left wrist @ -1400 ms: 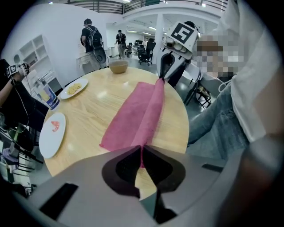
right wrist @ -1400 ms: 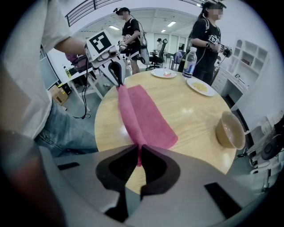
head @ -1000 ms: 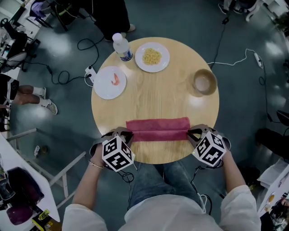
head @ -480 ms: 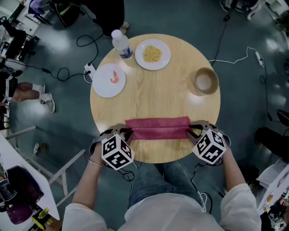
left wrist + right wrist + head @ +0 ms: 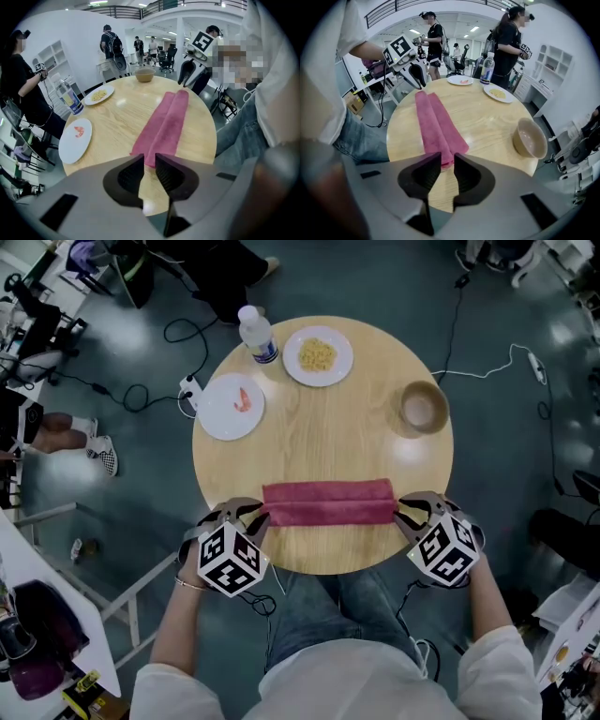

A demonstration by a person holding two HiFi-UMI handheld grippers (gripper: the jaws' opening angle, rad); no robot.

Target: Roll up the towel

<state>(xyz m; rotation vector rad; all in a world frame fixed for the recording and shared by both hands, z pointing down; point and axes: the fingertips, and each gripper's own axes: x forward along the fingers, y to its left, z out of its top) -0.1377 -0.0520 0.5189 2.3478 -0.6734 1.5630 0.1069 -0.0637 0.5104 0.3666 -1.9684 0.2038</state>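
A red towel (image 5: 328, 502), folded into a long narrow band, lies flat across the near side of the round wooden table (image 5: 328, 437). My left gripper (image 5: 251, 515) sits just off the towel's left end. Its jaws are opening, with a narrow gap and only bare table showing between them (image 5: 149, 159). At the towel's right end my right gripper (image 5: 405, 510) is opening too, the towel's end (image 5: 445, 157) lying just beyond its tips (image 5: 447, 159). Neither gripper presses on the cloth.
Across the table's far side stand a white plate with a shrimp (image 5: 232, 407), a plate of yellow food (image 5: 318, 355), a water bottle (image 5: 255, 334) and a tan bowl (image 5: 424, 409). Cables run over the floor. People stand nearby (image 5: 508, 42).
Both grippers let go of the towel's ends and their jaws parted slightly. The left gripper drew back to the left and towards me. The towel lies still.
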